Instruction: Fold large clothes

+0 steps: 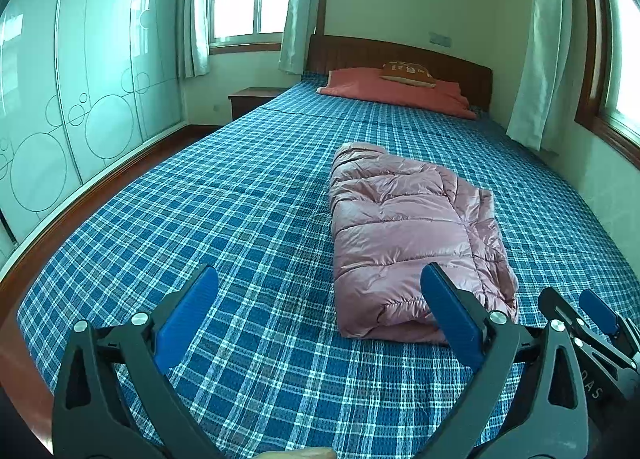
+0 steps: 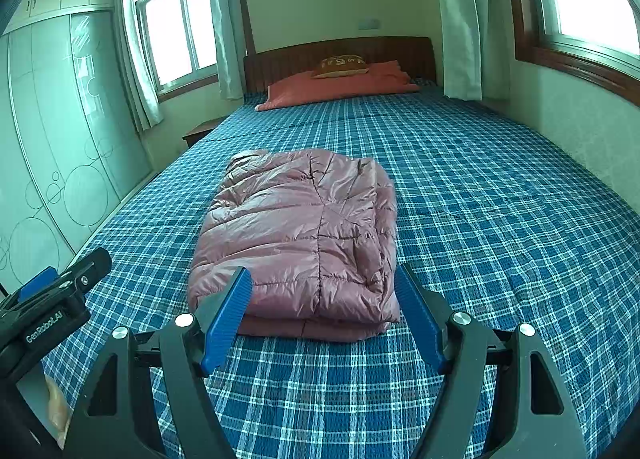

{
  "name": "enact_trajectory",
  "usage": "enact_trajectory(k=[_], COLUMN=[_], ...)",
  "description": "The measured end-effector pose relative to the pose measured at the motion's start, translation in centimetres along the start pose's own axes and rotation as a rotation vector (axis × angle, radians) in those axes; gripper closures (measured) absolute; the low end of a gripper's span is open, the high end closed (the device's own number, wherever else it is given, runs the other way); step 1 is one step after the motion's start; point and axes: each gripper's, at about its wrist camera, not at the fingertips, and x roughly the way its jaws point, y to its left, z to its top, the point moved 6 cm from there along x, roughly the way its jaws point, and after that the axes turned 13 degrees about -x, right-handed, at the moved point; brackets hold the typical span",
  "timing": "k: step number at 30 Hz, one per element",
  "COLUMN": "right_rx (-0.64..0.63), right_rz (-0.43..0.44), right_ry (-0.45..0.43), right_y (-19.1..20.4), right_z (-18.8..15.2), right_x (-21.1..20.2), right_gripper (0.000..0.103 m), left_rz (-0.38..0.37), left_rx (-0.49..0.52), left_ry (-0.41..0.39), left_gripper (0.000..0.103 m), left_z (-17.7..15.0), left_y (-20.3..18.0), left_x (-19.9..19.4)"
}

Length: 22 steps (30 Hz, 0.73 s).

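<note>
A shiny pink puffer jacket [image 1: 408,235] [image 2: 300,235] lies folded into a thick rectangular bundle on the blue plaid bed [image 1: 240,219] [image 2: 500,219]. In the left wrist view my left gripper [image 1: 320,283] hovers open over the sheet, just left of the bundle's near end, with nothing between its blue pads. In the right wrist view my right gripper [image 2: 324,287] is open too, its pads standing either side of the bundle's near edge without pressing it. Each gripper shows in the other's view: the right gripper [image 1: 592,319] at the right edge, the left gripper [image 2: 52,291] at the left edge.
A salmon pillow [image 1: 392,93] [image 2: 340,85] with a small brown cushion on it lies against the wooden headboard. A wardrobe with glass sliding doors [image 1: 80,99] runs along the left. A low bedside cabinet [image 1: 252,99] stands by the window; curtains hang on both sides.
</note>
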Motion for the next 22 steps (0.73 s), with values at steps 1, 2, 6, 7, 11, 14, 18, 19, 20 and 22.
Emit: enact_trajectory(k=[1, 2, 6, 7, 11, 14, 18, 19, 20, 22], right_rx=[0.000, -0.001, -0.002, -0.003, -0.004, -0.002, 0.009, 0.009, 0.008, 0.008], right_rz=[0.000, 0.000, 0.002, 0.003, 0.007, 0.001, -0.023, -0.032, -0.049, -0.088], right_ry=[0.001, 0.002, 0.009, 0.010, 0.017, 0.017, 0.028, 0.028, 0.033, 0.059], right_y=[0.0, -0.1, -0.2, -0.3, -0.3, -0.7, -2.2, -2.8, -3.6, -5.7], right_z=[0.0, -0.1, -0.2, -0.3, -0.3, -0.4, -0.8, -1.0, -1.2, -2.1], right_x=[0.0, 0.1, 0.3, 0.4, 0.8, 1.1, 2.1, 2.4, 2.8, 4.0], right_gripper=[0.030, 0.030, 0.030, 0.030, 0.030, 0.030, 0.025, 0.023, 0.023, 0.022], left_rz=[-0.003, -0.006, -0.005, -0.001, -0.005, 0.010, 0.025, 0.040, 0.055, 0.095], left_rx=[0.002, 0.004, 0.000, -0.003, 0.006, 0.004, 0.011, 0.016, 0.016, 0.006], left_ry=[-0.001, -0.002, -0.002, 0.005, 0.023, 0.007, 0.043, 0.063, 0.077, 0.107], left_gripper=[0.002, 0.002, 0.002, 0.002, 0.002, 0.002, 0.002, 0.002, 0.002, 0.002], left_z=[0.0, 0.0, 0.0, -0.1, -0.3, -0.3, -0.8, -1.1, -1.2, -1.7], left_y=[0.0, -0.1, -0.1, 0.0, -0.2, -0.1, 0.7, 1.4, 1.9, 3.6], left_x=[0.0, 0.0, 0.3, 0.4, 1.1, 1.6, 3.6, 4.7, 5.5, 7.3])
